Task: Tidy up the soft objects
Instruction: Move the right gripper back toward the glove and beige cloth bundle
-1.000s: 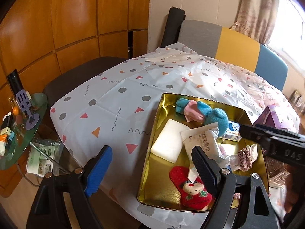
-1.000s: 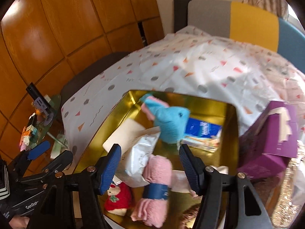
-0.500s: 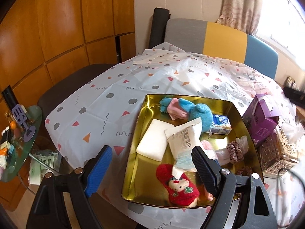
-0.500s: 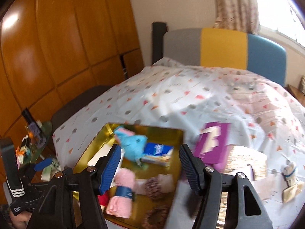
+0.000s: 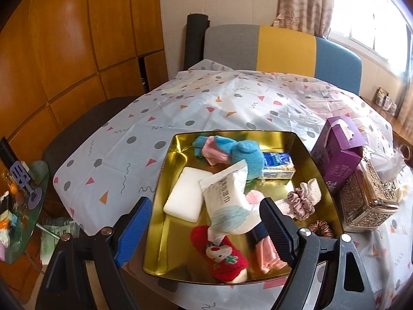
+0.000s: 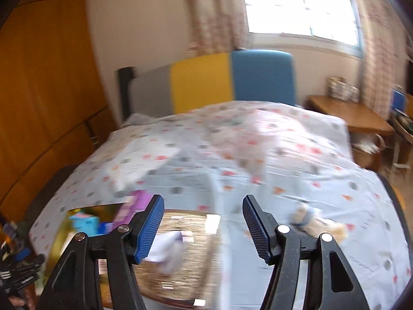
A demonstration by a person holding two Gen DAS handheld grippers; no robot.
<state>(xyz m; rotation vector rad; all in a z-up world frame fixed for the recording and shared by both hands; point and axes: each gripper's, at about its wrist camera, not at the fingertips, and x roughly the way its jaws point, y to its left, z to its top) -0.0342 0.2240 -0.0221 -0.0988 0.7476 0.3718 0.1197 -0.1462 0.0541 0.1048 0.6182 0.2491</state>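
Left wrist view: the left gripper [image 5: 202, 228] is hovering over the near edge of a shallow gold metal tray [image 5: 165, 170], its jaws standing wide apart with nothing between the pads. The tray is sitting on a table draped in a white plastic cloth printed with grey dots and pink and orange triangles [image 5: 206, 108]. Lying in the tray: a white rectangular foam pad [image 5: 184, 197], a white crinkled wipes packet [image 5: 227, 199] leaning across the middle, a blue and pink fluffy sock bundle [image 5: 232, 151] at the far side, a red fluffy sock with a cartoon face [image 5: 223, 254] at the near edge, a rolled pink sock with a dark band [image 5: 265, 253], a blue tissue pack [image 5: 277, 165] and a dusty-pink hair scrunchie [image 5: 300, 202]. Just beside the tray's right wall are standing a purple cardboard tissue box [image 5: 338, 155] and an ornate gold tissue holder [image 5: 369, 196]. Orange wooden wall panels [image 5: 64, 51] are filling the left; a grey, yellow and blue chair back [image 5: 284, 49] is standing behind the table, a curtained window [image 5: 366, 13] beyond.

Right wrist view, blurred: the right gripper [image 6: 202, 226] is hanging open and empty above the cloth. A cream soft toy with a blue band [image 6: 312, 222] is lying on the cloth to the right of the fingers, well apart from the tray. A wooden side desk [image 6: 351, 113] is standing by the window.
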